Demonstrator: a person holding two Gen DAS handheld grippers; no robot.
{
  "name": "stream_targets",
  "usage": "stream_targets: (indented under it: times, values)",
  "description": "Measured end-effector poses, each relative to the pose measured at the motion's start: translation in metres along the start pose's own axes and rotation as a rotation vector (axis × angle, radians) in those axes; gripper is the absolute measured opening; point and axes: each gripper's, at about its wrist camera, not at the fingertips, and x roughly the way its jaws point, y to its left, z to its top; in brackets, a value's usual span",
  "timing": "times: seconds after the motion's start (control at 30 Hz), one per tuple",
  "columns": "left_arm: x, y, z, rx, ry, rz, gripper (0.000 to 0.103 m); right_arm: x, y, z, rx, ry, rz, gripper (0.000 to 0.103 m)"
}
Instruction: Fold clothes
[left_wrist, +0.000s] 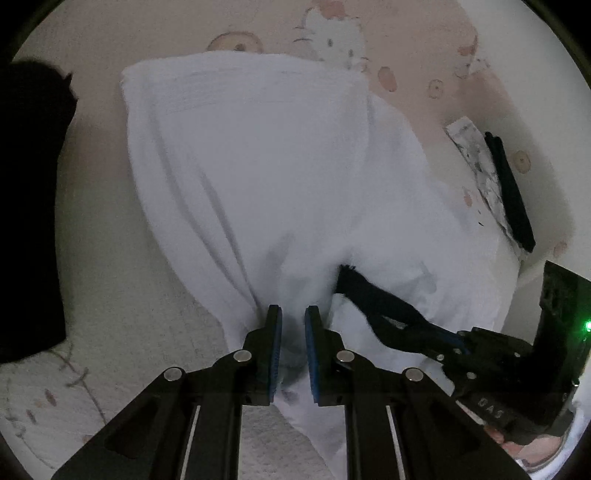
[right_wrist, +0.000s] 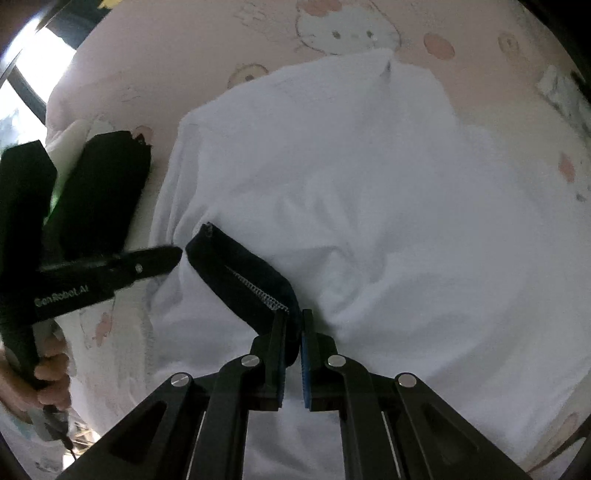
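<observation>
A white garment (left_wrist: 266, 177), probably a T-shirt with a dark navy neck trim (right_wrist: 243, 280), lies spread on a bed under a pink cartoon-cat bedsheet (left_wrist: 155, 40), its far end already doubled back into a straight fold edge. Both tongs have hold of the near end, which is bunched and lifted so that creases fan out from the two grip points.

The left tongs (left_wrist: 293, 332) are clenched on a gathered pinch of white cloth, the fabric filling the narrow gap between the blue pads. The right tongs (right_wrist: 294, 332) are clamped on the dark trim at its stitched seam, where the fabric is thickest and gives a firm purchase. Seen from the left wrist view, the right tongs (left_wrist: 345, 275) bite the shirt just beside the left ones; the right wrist view shows the left tongs (right_wrist: 173, 258) meeting the cloth near the trim's far tip. Holding two points close together along one edge looks like the set-up for carrying that edge over the body of the shirt for the next fold.

A black folded garment (left_wrist: 33, 206) sits apart on the bed at the left, likely finished. At the right lies a flat patterned item (left_wrist: 480, 173) with a dark strip along it; what it is cannot be told. No basket, box or other container appears in either view
</observation>
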Motion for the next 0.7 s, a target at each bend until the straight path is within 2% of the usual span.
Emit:
stream_targets:
  times: [0.2, 0.23, 0.27, 0.33, 0.37, 0.4, 0.5, 0.53, 0.63, 0.7]
  values:
    - [0.000, 0.004, -0.003, -0.020, -0.002, -0.015, 0.011, 0.004, 0.010, 0.003, -0.033, 0.013, -0.002, 0.005]
    - [-0.002, 0.006, -0.003, -0.034, -0.001, -0.036, 0.011, 0.003, 0.008, 0.004, -0.032, 0.016, 0.010, 0.005]
    - [-0.005, 0.008, -0.003, -0.050, -0.003, -0.055, 0.011, 0.006, 0.006, 0.007, -0.019, 0.020, 0.031, 0.009]
    - [-0.009, 0.014, -0.003, -0.110, 0.019, -0.085, 0.013, 0.006, 0.002, 0.008, 0.026, 0.027, 0.102, 0.031]
    - [-0.010, 0.016, -0.004, -0.147, 0.046, -0.087, 0.015, 0.004, -0.002, 0.008, 0.055, 0.026, 0.147, 0.048]
    - [-0.012, 0.018, -0.005, -0.182, 0.070, -0.088, 0.015, 0.001, -0.003, 0.007, 0.066, 0.022, 0.164, 0.058]
    - [-0.033, 0.012, -0.013, -0.229, 0.014, -0.082, 0.018, -0.011, -0.002, 0.001, 0.043, 0.020, 0.144, 0.063]
    - [-0.042, 0.008, -0.018, -0.228, -0.018, -0.082, 0.025, -0.014, 0.000, -0.002, 0.030, 0.020, 0.128, 0.064]
    - [-0.059, -0.003, -0.031, -0.255, -0.073, -0.084, 0.069, -0.025, 0.005, -0.013, 0.013, 0.016, 0.096, 0.065]
    - [-0.065, -0.007, -0.038, -0.322, -0.103, -0.140, 0.071, -0.026, 0.010, -0.015, 0.015, 0.012, 0.099, 0.065]
